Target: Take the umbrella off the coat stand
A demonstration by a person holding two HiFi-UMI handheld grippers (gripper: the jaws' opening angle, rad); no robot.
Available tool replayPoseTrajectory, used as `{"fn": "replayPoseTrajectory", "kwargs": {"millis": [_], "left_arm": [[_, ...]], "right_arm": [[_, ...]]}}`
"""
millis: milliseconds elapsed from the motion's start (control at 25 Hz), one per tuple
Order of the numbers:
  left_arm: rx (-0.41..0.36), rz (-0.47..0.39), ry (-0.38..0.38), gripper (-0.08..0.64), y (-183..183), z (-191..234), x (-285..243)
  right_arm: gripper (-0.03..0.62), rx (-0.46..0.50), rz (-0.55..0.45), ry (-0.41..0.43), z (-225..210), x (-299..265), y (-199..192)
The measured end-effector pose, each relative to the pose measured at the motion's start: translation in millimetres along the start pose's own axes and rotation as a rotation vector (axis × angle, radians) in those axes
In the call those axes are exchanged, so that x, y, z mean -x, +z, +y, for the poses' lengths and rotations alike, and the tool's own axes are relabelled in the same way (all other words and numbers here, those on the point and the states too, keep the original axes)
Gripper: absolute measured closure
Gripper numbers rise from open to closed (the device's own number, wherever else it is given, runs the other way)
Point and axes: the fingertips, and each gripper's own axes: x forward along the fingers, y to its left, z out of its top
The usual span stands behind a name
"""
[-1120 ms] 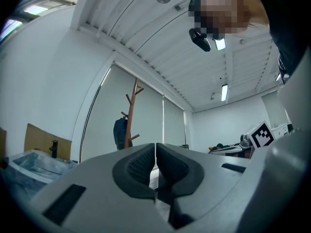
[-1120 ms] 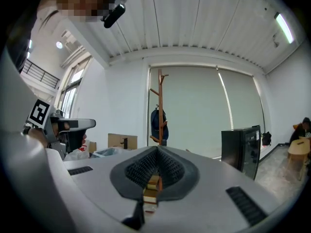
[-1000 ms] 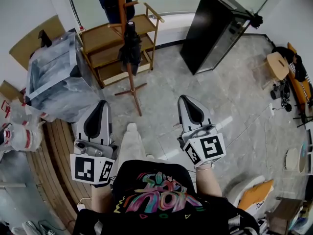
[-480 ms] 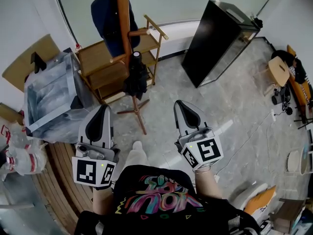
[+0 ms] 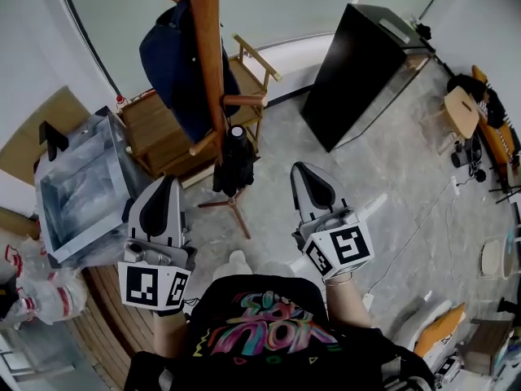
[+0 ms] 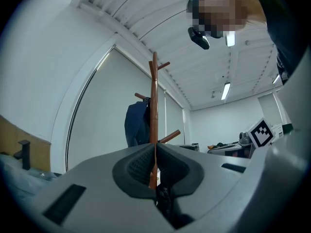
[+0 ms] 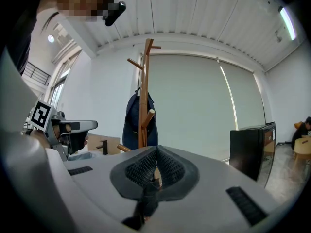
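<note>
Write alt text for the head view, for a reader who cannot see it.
Seen from above, a person holds a left tool and a right tool, both shut and empty, pointed toward a wooden coat stand. A folded black umbrella hangs on the stand, and a dark jacket hangs on it too.

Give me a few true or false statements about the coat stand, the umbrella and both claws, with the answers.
1. The black umbrella hangs from a peg of the wooden coat stand. True.
2. The right claw is shut on the umbrella. False: its jaws are together on nothing, apart from the umbrella.
3. A dark blue jacket hangs on the coat stand. True.
4. The left claw is wide open. False: its jaws are together, empty.
</note>
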Motion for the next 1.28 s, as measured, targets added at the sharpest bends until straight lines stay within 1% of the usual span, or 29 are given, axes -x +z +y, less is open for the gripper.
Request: {"fn": "replayPoseTrajectory", "kwargs": {"millis": [160, 320, 520, 680, 920, 1160, 1200, 1240, 1280], "left_arm": [[0.007, 0.014, 0.017, 0.529, -6, 5, -13], [0.011, 0.019, 0.043, 0.531, -8, -1, -21], [0.012, 0.024, 0.083, 0.529, -12, -4, -26], [0.013, 0.025, 0.102, 0.531, -17, -5, -25], [0.013, 0.026, 0.12, 0.529, -22, -2, -24], [0.018, 0.025, 0.137, 0.529, -26, 2, -23], [0.02, 0.027, 0.139, 0.529, -28, 3, -23], [0.021, 0.029, 0.14, 0.531, -30, 3, -23], [0.022, 0.032, 0.14, 0.529, -32, 4, -23]], "right_arm": [[0.577, -0.004, 0.028, 0.007, -10, -14, -5], [0.577, -0.008, 0.027, 0.044, -19, -20, -4], [0.577, 0.013, 0.031, 0.087, -27, -29, -5], [0.577, 0.012, 0.034, 0.12, -28, -30, -6], [0.577, 0.025, 0.022, 0.148, -25, -32, -8], [0.577, -0.004, 0.005, 0.175, -22, -40, -12], [0.561, -0.009, 0.004, 0.189, -20, -41, -13], [0.516, -0.014, 0.002, 0.202, -19, -43, -14], [0.502, -0.017, -0.002, 0.21, -17, -45, -14]]}}
